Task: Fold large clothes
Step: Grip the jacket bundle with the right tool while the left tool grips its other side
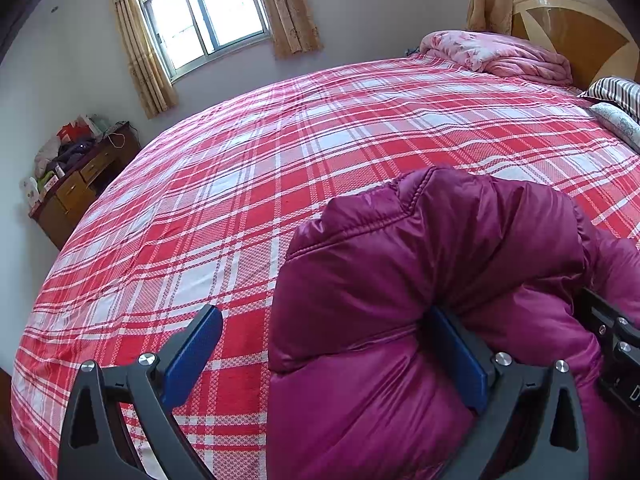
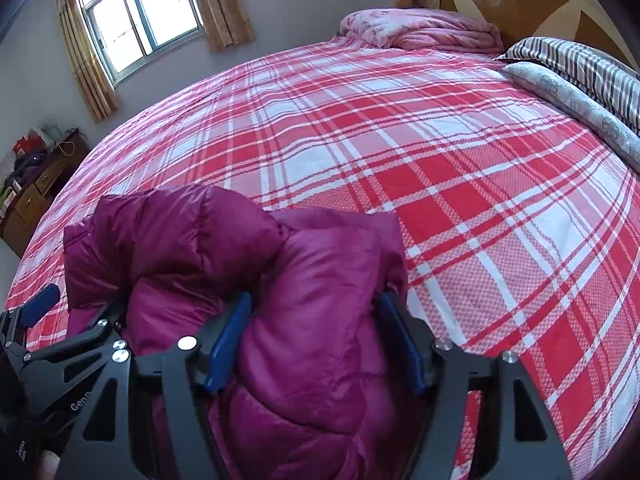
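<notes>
A plaid bed (image 1: 240, 184) filled the room; the jacket (image 2: 280, 280) bulged between the right gripper (image 2: 316, 344) fingers, pads touching; the left gripper (image 1: 328, 352) gaped, jacket against one finger; a fold seemed underway, regrasping next.

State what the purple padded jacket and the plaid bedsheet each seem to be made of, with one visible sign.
Purple padded jacket: likely nylon or polyester shell, glossy, over soft filling; it shines and puffs between stitched seams.
Plaid bedsheet: probably woven cotton, matte; fine checked weave shows, no sheen.

Bright daylight from window (image 1: 204, 16) (overexposed), strong fisheye distortion, dark corners.
</notes>
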The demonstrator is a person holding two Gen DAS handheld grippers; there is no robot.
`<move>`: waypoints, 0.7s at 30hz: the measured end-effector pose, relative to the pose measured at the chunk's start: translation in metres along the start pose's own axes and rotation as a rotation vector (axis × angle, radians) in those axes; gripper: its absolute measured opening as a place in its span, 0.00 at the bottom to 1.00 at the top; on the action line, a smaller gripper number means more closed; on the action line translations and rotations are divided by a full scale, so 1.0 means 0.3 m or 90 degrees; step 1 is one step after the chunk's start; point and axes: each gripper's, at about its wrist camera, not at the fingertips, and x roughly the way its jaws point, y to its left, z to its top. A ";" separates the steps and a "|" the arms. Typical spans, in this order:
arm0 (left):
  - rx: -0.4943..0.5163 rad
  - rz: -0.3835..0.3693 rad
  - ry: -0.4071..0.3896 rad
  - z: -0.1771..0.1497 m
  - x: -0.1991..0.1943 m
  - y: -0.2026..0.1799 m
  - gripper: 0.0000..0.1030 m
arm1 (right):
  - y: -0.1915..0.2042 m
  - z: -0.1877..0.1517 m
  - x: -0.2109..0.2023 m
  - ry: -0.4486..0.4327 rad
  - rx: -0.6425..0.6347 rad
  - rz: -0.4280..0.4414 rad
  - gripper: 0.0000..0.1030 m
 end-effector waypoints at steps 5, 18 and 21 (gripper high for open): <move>-0.001 -0.003 0.004 -0.002 0.005 0.003 0.99 | 0.005 0.000 0.005 0.003 -0.004 -0.007 0.69; -0.002 -0.006 0.009 0.002 0.015 0.002 0.99 | 0.014 -0.002 0.015 0.008 -0.017 -0.023 0.70; -0.003 -0.007 0.009 0.002 0.016 0.003 0.99 | 0.015 -0.002 0.016 0.010 -0.020 -0.026 0.71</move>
